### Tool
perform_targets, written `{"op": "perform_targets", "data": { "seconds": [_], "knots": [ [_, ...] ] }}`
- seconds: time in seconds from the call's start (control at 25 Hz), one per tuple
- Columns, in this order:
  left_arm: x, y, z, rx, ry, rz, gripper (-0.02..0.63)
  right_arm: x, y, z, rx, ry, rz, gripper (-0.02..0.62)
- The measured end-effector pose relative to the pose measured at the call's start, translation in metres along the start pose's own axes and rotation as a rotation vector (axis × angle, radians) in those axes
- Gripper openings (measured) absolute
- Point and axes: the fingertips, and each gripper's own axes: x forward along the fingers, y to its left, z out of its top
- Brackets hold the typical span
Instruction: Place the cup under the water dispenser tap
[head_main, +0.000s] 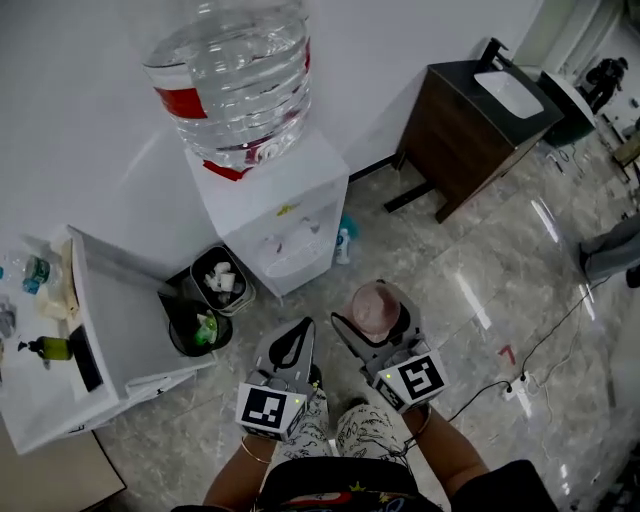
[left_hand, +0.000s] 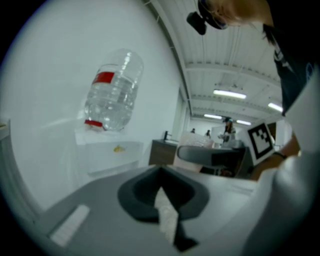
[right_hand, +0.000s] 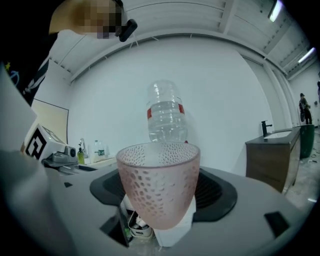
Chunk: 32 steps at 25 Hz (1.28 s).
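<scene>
A frosted pink dimpled cup stands upright in the air between the jaws of my right gripper, which is shut on it; in the head view the cup hangs over the floor a little in front of the dispenser. The white water dispenser stands against the wall with a clear upturned bottle on top. Its tap recess faces me. My left gripper is beside the right one, shut and holding nothing, its fingertips meeting.
Two dark bins with rubbish stand left of the dispenser, beside a white counter with bottles on it. A blue bottle sits on the floor at the dispenser's right. A dark wooden washstand is at the back right. Cables lie on the floor.
</scene>
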Motion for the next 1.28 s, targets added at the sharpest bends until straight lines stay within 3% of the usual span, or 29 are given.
{"op": "perform_targets", "data": {
  "seconds": [0.4,0.52,0.72,0.92,1.28],
  "knots": [
    [0.098,0.093,-0.12,-0.089,-0.02,0.149,-0.006,0.123,-0.08,-0.157,-0.037,0.03,-0.064,0.394],
    [0.112,0.104,-0.155,-0.128,0.0,0.159,-0.006,0.147,-0.094,-0.199,-0.014,0.027,-0.091,0.394],
    [0.123,0.118,-0.204,-0.163,0.03,0.174,-0.006,0.189,-0.107,-0.265,-0.077,0.047,-0.109,0.394],
    [0.121,0.13,-0.227,-0.217,0.05,0.171,-0.006,0.217,-0.105,-0.296,-0.145,0.072,-0.059,0.396],
    [0.127,0.142,-0.242,-0.264,0.079,0.19,-0.006,0.244,-0.117,-0.332,-0.091,0.122,-0.047,0.396]
  ]
}}
